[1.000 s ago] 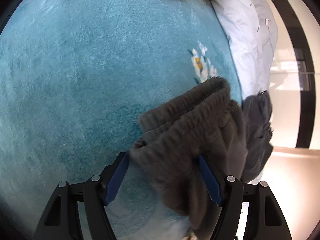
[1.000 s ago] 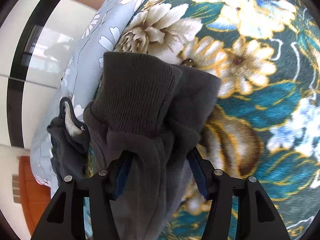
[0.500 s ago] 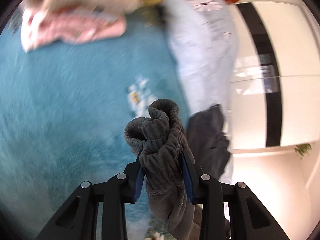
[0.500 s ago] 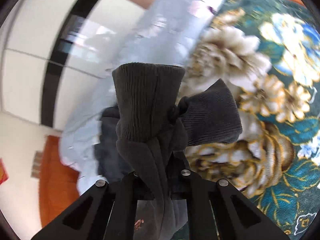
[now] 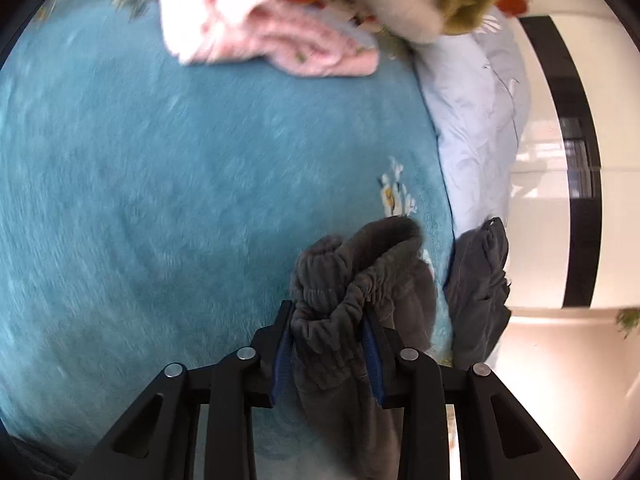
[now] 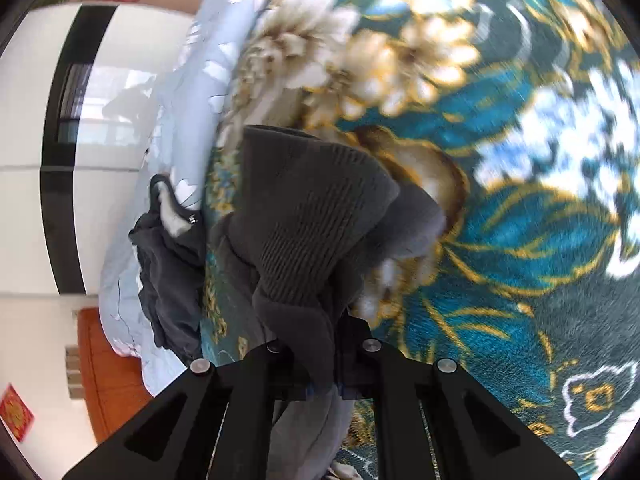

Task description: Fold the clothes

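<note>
A pair of dark grey fleece trousers is held by both grippers above the bed. My left gripper (image 5: 328, 332) is shut on the bunched elastic waistband (image 5: 352, 276); the rest hangs down below it over the teal blanket (image 5: 180, 200). My right gripper (image 6: 320, 344) is shut on the ribbed cuff end (image 6: 308, 216) of the trousers, over the floral blanket (image 6: 520, 220). The right fingertips are hidden under the fabric.
A pink folded garment (image 5: 280, 40) lies at the far side of the teal blanket. A dark grey jacket (image 5: 480, 288) hangs at the bed edge, also in the right wrist view (image 6: 168, 272). A pale blue floral quilt (image 5: 476, 120) runs along the edge, with white cabinets beyond.
Both grippers closed on the trousers and lifted them off the blanket. The views then swung, the left one showing more of the teal blanket and the pink garment.
</note>
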